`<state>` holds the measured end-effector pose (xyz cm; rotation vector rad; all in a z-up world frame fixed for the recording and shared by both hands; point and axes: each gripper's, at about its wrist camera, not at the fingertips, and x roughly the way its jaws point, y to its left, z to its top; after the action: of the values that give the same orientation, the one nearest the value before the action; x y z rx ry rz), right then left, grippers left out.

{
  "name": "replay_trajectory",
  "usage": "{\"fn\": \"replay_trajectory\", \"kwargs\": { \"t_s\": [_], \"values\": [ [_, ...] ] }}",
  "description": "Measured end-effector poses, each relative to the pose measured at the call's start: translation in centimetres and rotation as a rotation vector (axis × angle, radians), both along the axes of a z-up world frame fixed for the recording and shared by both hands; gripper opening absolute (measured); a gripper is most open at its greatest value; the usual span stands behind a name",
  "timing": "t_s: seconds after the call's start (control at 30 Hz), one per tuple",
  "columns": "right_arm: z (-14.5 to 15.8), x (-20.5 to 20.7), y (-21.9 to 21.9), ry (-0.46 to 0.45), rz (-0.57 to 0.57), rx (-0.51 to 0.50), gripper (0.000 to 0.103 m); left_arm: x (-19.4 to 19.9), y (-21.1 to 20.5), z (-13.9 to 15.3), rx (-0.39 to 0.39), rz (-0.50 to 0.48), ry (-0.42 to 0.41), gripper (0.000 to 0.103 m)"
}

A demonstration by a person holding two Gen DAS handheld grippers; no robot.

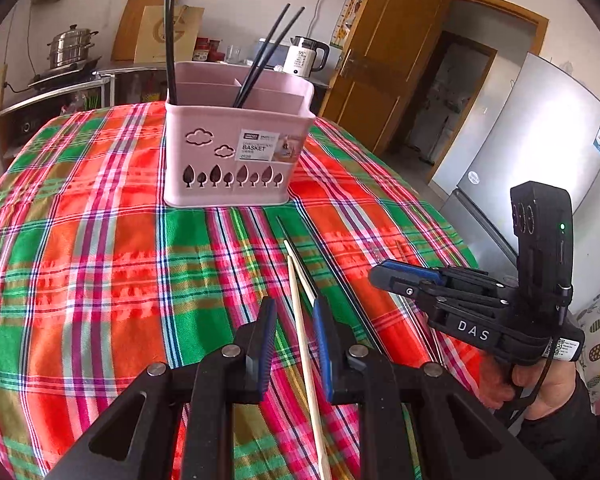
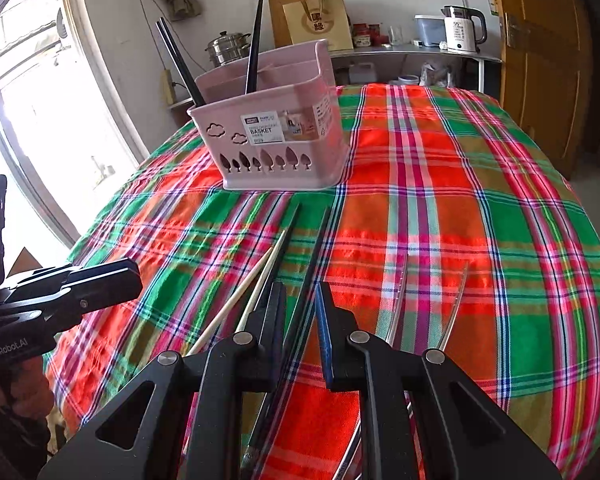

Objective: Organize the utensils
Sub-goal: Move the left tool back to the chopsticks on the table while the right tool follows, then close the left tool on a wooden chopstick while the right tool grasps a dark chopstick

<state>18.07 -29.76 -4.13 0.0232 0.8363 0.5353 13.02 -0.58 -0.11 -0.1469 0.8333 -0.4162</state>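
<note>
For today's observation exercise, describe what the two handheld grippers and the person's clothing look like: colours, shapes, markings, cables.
Both grippers are black, with angular linkage arms, silver pivot pins and blue pads on flat fingers. The right gripper bears white letters "DAS", a white label, a thin black cable and an upright black camera block with a green light. The left gripper reads "GenRobot.AI". A dark sleeve covers the right wrist.

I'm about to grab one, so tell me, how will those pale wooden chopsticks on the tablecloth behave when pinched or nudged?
The pale wooden chopsticks look thin, straight and rigid, so probably stiff and light. Lying flat on the plaid tablecloth, they leave little height to pinch and may slide or roll sideways. Gripped near one end, one could pivot.
</note>
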Motion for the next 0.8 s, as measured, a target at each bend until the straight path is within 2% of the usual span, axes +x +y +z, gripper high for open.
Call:
{"fn": "replay_trajectory", "kwargs": {
  "t_s": [0.2, 0.5, 0.8],
  "values": [
    [-0.6, 0.2, 0.0, 0.015, 0.007, -0.01, 0.015, 0.7, -1.6, -2.0, 0.058, -0.041, 0.055, 0.018],
    [-1.2, 0.7, 0.9, 0.031, 0.023, -0.034, 0.015, 1.9, -2.8, -3.2, 0.102, -0.055, 0.086, 0.018],
    [-1.8, 1.3, 1.5, 0.05, 0.024, -0.06, 0.015, 3.0, -4.0, -4.5, 0.207, -0.037, 0.09, 0.018]
  ]
}}
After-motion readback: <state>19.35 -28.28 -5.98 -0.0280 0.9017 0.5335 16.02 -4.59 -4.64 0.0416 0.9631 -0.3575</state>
